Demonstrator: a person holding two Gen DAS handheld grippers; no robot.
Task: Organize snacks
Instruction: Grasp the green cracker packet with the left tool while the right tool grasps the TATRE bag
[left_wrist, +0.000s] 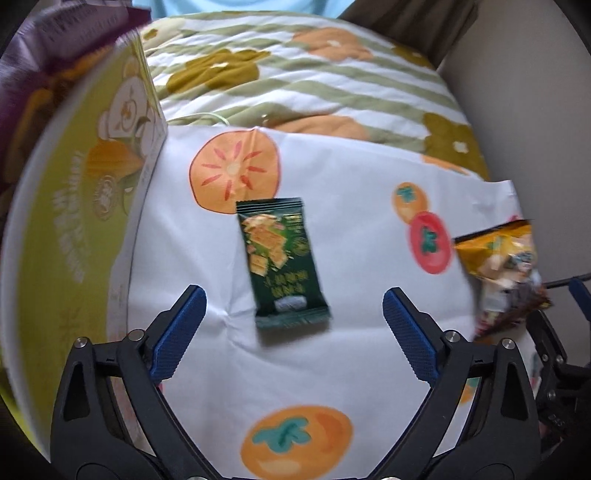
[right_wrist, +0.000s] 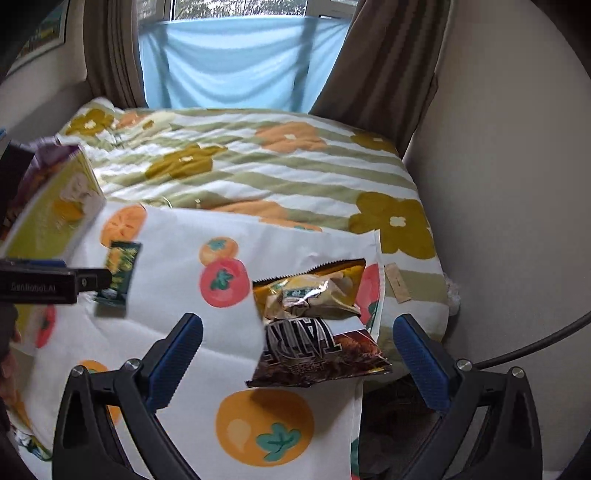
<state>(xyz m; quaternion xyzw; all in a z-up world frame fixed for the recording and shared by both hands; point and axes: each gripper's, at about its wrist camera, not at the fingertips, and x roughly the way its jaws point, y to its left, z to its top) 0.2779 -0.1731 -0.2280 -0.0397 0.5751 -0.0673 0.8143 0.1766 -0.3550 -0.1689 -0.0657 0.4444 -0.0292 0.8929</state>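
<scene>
Left wrist view looks down on a white cloth (left_wrist: 207, 369) printed with orange and red persimmons, spread over a striped floral quilt (left_wrist: 303, 81). The left gripper (left_wrist: 294, 301) hangs with its blue-padded jaws spread wide, holding nothing, and a dark green cracker packet (left_wrist: 282, 262) lies flat on the cloth between the jaw tips and just beyond them, its long side running away from the camera. Along the cloth's left edge stands a yellow-green snack box (left_wrist: 74, 221) with a purple bag (left_wrist: 48, 48) poking out of its top (the print on both is too blurred to read). At the cloth's right edge sits a gold foil snack bag (left_wrist: 498, 251).

From the right wrist view, the right gripper (right_wrist: 298, 332) is likewise spread wide and empty. Between its jaws, near the cloth's right edge, the gold foil snack bag (right_wrist: 310, 291) lies partly on top of a dark brown chip bag (right_wrist: 321, 354), the two touching. The green packet (right_wrist: 118, 273) shows far off toward the left edge, partly hidden behind the left gripper's black body (right_wrist: 37, 282), beside the yellow-green box (right_wrist: 55, 210). A light blue curtain (right_wrist: 236, 62) hangs beyond the quilt's far edge.
</scene>
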